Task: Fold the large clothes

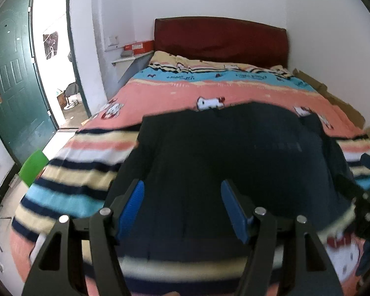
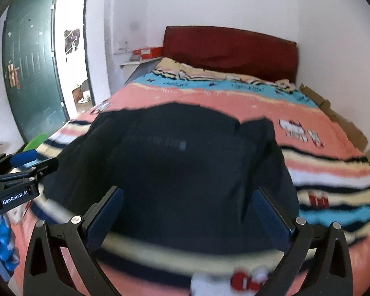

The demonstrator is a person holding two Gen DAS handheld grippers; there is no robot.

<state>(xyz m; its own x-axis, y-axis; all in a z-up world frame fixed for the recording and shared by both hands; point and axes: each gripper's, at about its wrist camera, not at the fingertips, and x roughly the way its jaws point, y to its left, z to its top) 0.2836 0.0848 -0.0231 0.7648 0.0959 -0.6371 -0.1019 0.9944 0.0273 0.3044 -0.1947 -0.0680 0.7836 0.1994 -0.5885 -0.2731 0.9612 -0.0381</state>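
A large dark navy garment [image 1: 234,162] lies spread flat on the striped bedspread [image 1: 175,91], its far edge toward the headboard. In the right wrist view the same garment [image 2: 175,167] fills the middle, one corner folded up at its far right. My left gripper [image 1: 182,194] hovers above the garment's near part, blue pads wide apart and nothing between them. My right gripper [image 2: 188,202] hangs over the near edge, also open and empty. The left gripper [image 2: 24,165] shows again at the left edge of the right wrist view. Both pictures are blurred.
A dark red headboard [image 1: 220,39] stands against the white back wall. At the left are a green door [image 1: 9,74] standing open, a bright doorway and a small shelf with a red box [image 1: 138,46]. Cardboard [image 1: 338,98] lines the bed's right side. A green object [image 1: 34,167] sits by the bed's left corner.
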